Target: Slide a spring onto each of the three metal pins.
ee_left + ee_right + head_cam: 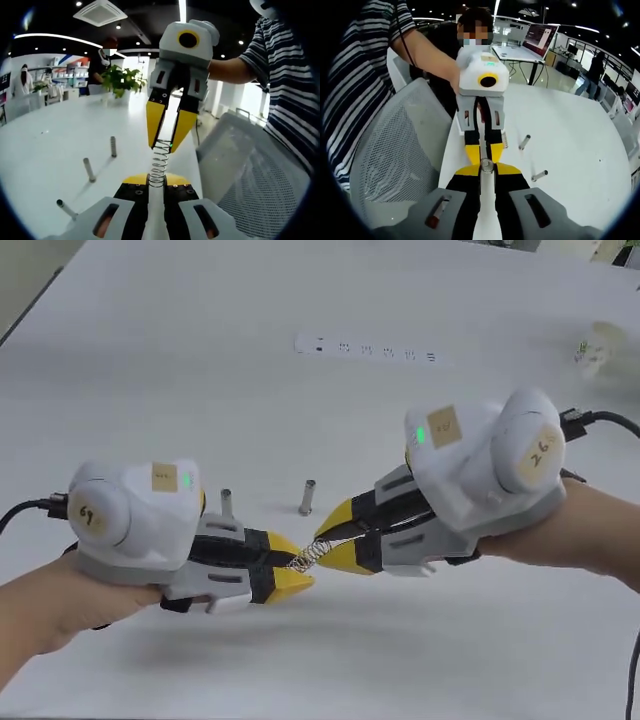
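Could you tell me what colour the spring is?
Silver metal spring, best in left gripper view.

- White table (200,320): broad, plain top.
- White power strip (366,349): lay flat on the table's far side, sockets up.
- Small pale object (598,345): far right of the table, too blurred to identify.
- Grey mesh chair (250,165): stood beside the table edge.
- Leafy potted plant (120,80): at the table's far end.
- Square ceiling vent (101,12): overhead, among spot lights.
- Dark screen (540,37): stood on a background desk.
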`<act>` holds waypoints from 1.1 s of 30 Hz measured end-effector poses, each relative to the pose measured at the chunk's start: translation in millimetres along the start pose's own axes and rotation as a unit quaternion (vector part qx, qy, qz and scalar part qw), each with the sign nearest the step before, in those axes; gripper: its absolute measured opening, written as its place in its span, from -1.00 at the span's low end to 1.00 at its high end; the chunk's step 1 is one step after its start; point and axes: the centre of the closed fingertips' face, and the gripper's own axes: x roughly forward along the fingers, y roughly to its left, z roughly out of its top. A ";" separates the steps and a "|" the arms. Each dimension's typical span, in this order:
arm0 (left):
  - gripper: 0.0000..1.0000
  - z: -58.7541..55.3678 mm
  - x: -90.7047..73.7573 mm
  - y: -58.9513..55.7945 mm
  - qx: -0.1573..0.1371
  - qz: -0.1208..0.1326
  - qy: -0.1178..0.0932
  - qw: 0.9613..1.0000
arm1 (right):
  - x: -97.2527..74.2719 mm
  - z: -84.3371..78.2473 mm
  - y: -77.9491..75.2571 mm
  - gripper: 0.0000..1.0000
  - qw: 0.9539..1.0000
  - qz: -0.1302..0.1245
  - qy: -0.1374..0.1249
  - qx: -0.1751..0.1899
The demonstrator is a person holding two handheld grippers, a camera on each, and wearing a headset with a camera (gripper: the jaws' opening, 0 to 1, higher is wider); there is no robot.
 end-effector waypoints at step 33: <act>-0.96 -1.8 -3.4 3.6 0.007 0.011 0.009 1.000 | 9.4 13.4 0.5 -0.86 0.999 -0.017 -0.027 0.009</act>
